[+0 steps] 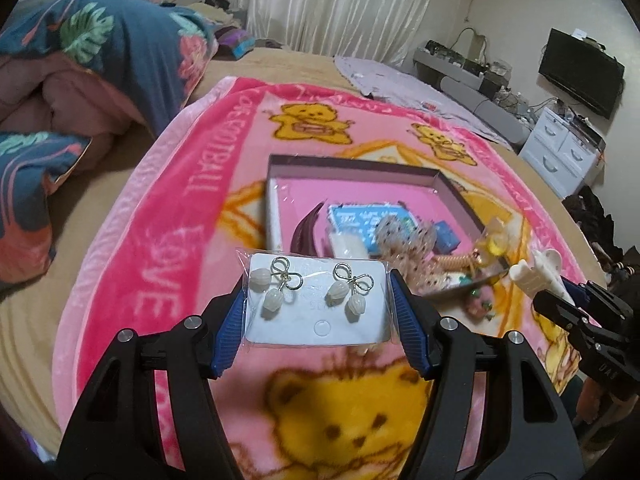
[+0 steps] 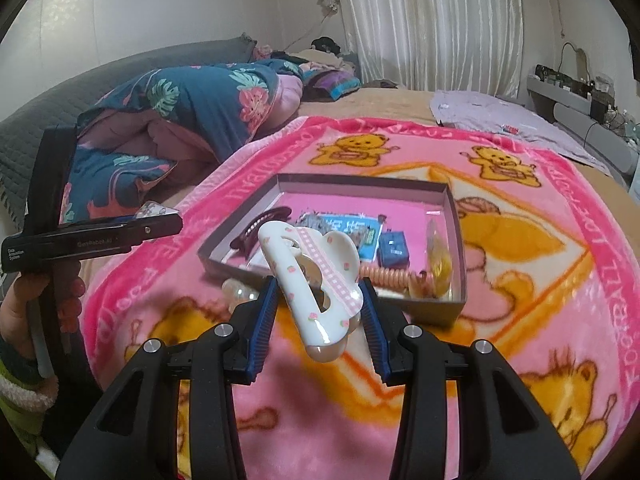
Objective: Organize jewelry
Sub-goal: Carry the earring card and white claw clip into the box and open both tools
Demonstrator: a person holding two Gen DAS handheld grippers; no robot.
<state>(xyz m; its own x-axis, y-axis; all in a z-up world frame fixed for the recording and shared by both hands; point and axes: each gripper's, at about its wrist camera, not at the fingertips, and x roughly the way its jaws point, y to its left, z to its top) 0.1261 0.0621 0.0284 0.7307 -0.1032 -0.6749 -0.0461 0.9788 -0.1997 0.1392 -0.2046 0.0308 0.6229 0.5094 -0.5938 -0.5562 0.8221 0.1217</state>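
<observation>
Pink blanket (image 1: 160, 240): left tongs (image 1: 318, 300) clamp earring card (image 1: 318, 300); right tongs (image 2: 318, 304) clamp hair claw (image 2: 312, 276).

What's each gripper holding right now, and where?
Left gripper pinches the earring card by its side edges. Right gripper clamps the white hair claw across its body.

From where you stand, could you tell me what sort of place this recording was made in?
Most likely a home bedroom: the work surface is a bed spread with a pink teddy-bear blanket, a folded floral quilt lies beside it, and white curtains hang behind.
</observation>
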